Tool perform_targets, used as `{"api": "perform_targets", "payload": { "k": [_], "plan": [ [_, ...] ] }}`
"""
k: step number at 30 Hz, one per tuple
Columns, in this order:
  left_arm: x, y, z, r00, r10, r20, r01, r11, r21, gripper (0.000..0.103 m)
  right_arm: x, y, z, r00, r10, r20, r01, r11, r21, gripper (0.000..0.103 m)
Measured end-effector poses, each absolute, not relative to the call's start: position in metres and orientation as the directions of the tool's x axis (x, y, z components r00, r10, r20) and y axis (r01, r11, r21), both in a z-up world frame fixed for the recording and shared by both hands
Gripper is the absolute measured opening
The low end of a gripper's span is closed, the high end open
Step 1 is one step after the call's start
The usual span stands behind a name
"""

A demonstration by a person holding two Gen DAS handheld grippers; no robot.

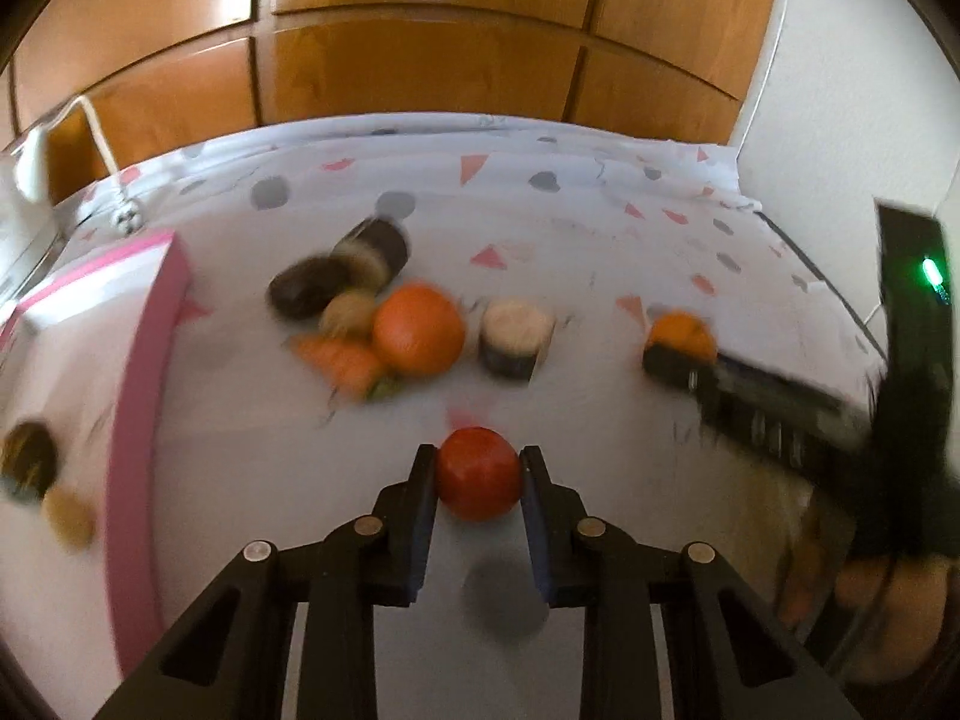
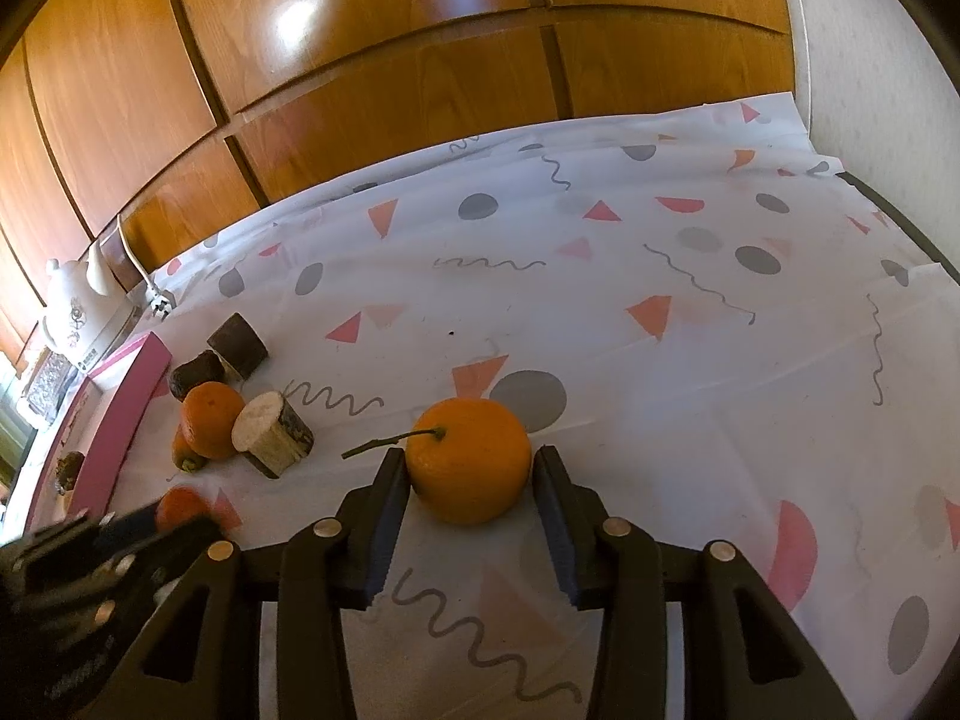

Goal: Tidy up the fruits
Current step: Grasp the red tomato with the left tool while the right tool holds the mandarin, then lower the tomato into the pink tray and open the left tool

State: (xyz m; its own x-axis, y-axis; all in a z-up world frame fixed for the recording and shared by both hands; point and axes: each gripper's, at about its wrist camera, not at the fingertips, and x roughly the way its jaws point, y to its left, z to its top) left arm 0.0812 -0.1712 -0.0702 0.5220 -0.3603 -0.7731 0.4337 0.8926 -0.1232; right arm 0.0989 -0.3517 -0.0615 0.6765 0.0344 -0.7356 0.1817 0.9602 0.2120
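Note:
In the left wrist view my left gripper (image 1: 478, 468) is shut on a small red fruit (image 1: 478, 480) held just above the patterned tablecloth. An orange (image 1: 419, 329), a carrot (image 1: 342, 360) and several dark wood log pieces (image 1: 515, 336) lie beyond it. In the right wrist view my right gripper (image 2: 471, 468) is shut on a stemmed orange (image 2: 469, 461) that rests on the cloth. The same gripper and orange (image 1: 681, 330) show at the right of the left wrist view. The left gripper with the red fruit (image 2: 180, 507) shows at the lower left of the right wrist view.
A pink-rimmed tray (image 1: 141, 420) at the left holds a few small brown items (image 1: 27, 462). A white kettle (image 2: 78, 312) stands at the table's far left. Wooden cabinet doors (image 2: 360, 60) close off the back. A white wall (image 2: 870, 60) is at the right.

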Motion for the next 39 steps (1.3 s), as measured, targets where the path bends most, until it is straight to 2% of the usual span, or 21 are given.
{"api": "perform_targets", "payload": {
  "k": [3,16,20,25,31,39],
  "plan": [
    [0.068,-0.162,-0.076,0.568,-0.348,-0.746,0.437,0.895,-0.085,0.027,0.1,-0.351,-0.062,0.674,0.03,-0.738,0.183,0.961,0.205,0.043],
    [0.066,-0.162,-0.075,0.591,-0.315,-0.743,0.433,0.9,-0.037,0.027,0.102,-0.346,-0.063,0.665,-0.006,-0.747,0.186,0.97,0.158,0.042],
    [0.062,-0.143,-0.065,0.559,-0.341,-0.755,0.403,0.908,-0.112,0.027,0.103,-0.343,-0.063,0.66,-0.023,-0.751,0.187,0.973,0.134,0.042],
    [0.058,-0.108,-0.034,0.627,-0.329,-0.706,0.339,0.931,-0.133,0.027,0.104,-0.34,-0.063,0.653,-0.043,-0.756,0.188,0.977,0.106,0.042],
    [0.059,-0.051,-0.011,0.7,-0.221,-0.679,0.202,0.973,-0.109,0.027,0.106,-0.336,-0.063,0.644,-0.068,-0.762,0.188,0.98,0.072,0.042],
    [0.066,0.026,-0.027,0.686,-0.007,-0.727,-0.036,0.998,-0.044,0.027,0.107,-0.333,-0.063,0.638,-0.086,-0.765,0.187,0.981,0.046,0.042]
  ]
}}
